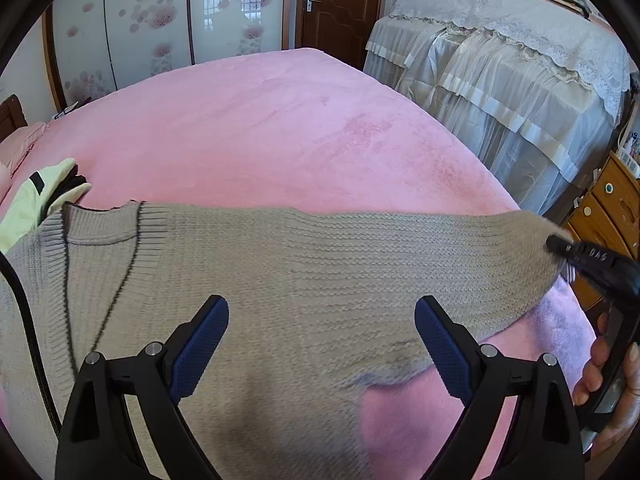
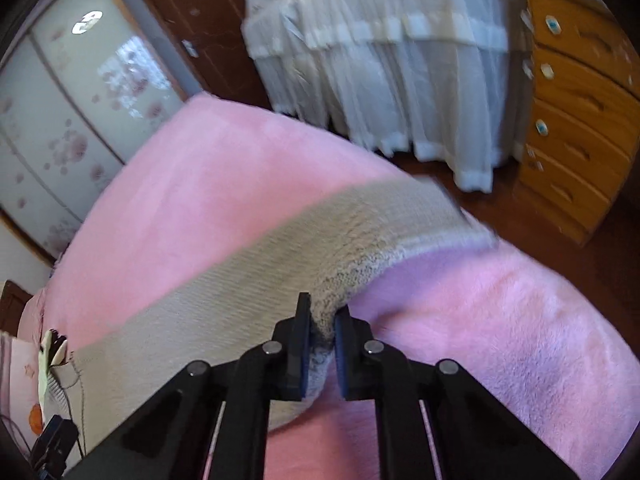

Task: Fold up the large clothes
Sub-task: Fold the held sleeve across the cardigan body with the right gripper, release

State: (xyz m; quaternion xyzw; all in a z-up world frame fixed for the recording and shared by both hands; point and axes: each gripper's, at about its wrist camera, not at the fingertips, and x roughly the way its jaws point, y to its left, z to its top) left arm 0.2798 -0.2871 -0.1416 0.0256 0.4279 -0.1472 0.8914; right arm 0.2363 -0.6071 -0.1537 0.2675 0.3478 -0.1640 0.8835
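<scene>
A beige knitted sweater (image 1: 280,264) lies spread across a pink blanket (image 1: 260,120) on a bed, its neckline toward the left of the left wrist view and one sleeve (image 2: 360,232) stretched out toward the bed's right edge. The right gripper (image 2: 322,320) is pinched narrow on the sleeve's cuff end, knit fabric bunched between its blue pads; in the left wrist view its black tip (image 1: 560,244) sits on the sleeve end, a hand (image 1: 600,372) wrapped round its handle. The left gripper (image 1: 322,320) hovers over the sweater's body with its jaws wide apart and nothing between them.

The step in hand appears to be the first fold: taking the outstretched sleeve to bring it in across the chest. The next move likely calls for lifting the cuff clear of the blanket and carrying it toward the neckline, while the free gripper pins or catches the body so the soft knit does not drag. A pale green garment (image 1: 36,200) lies just beyond the collar.
</scene>
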